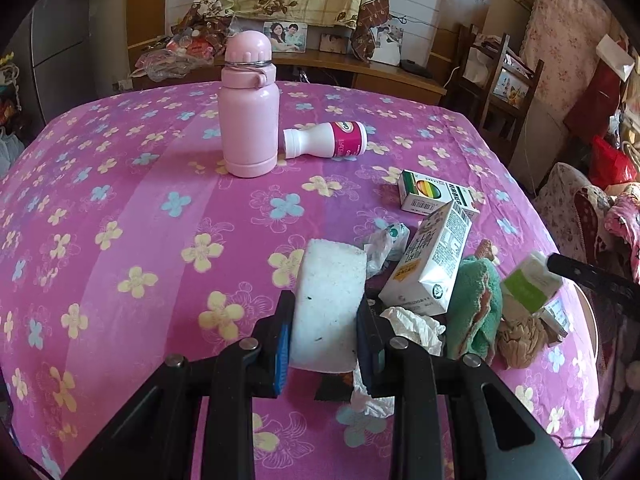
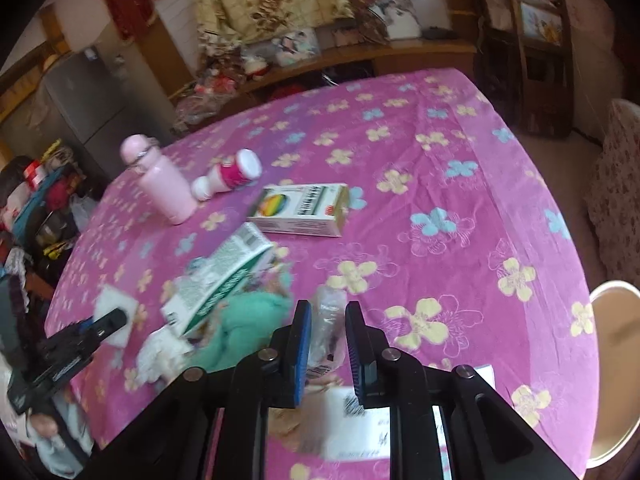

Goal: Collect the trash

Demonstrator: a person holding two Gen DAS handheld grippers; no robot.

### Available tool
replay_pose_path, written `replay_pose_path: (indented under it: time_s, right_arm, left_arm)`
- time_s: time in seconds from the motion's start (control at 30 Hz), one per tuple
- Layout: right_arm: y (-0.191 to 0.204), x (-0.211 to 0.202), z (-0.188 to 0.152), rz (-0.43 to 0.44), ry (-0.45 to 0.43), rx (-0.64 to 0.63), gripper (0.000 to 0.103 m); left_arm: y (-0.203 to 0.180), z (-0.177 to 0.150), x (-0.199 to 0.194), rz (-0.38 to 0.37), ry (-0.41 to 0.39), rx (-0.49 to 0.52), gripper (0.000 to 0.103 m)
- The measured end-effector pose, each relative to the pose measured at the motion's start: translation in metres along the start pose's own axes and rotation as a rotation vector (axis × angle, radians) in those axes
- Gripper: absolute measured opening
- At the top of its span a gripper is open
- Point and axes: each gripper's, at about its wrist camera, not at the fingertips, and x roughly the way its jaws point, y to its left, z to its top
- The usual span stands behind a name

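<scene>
My left gripper is shut on a white sponge block, held just above the pink flowered tablecloth. It also shows in the right wrist view with the sponge. My right gripper is partly closed around a crumpled clear plastic wrapper; the view is blurred. A trash pile lies between them: a white milk carton, a green cloth, crumpled tissue, a small wrapper.
A pink flask stands at the far side with a white-and-magenta bottle lying beside it. A medicine box lies flat. A white paper lies under my right gripper. A chair stands at the table's right edge.
</scene>
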Motion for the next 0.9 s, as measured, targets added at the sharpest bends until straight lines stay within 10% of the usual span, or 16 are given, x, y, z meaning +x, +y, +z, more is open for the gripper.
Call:
replay_pose_path:
  time_s: [0.7,0.77,0.83,0.9]
  right_arm:
    - [-0.022,-0.052,-0.077,0.091,0.031,0.066,0.023]
    - [-0.022,-0.047,-0.085,0.096,0.066,0.06,0.032]
    - [-0.024,-0.039,-0.093,0.092,0.093,0.065,0.069]
    - [-0.025,-0.028,-0.1,0.1,0.112,0.07,0.073]
  left_arm:
    - [-0.005,-0.013,-0.002,-0.026,0.009,-0.008,0.03]
    - [-0.006,-0.013,-0.001,-0.028,0.01,-0.007,0.03]
    - [-0.008,-0.014,-0.001,-0.03,0.01,-0.002,0.03]
    - [-0.01,-0.014,-0.001,-0.028,0.008,0.004,0.03]
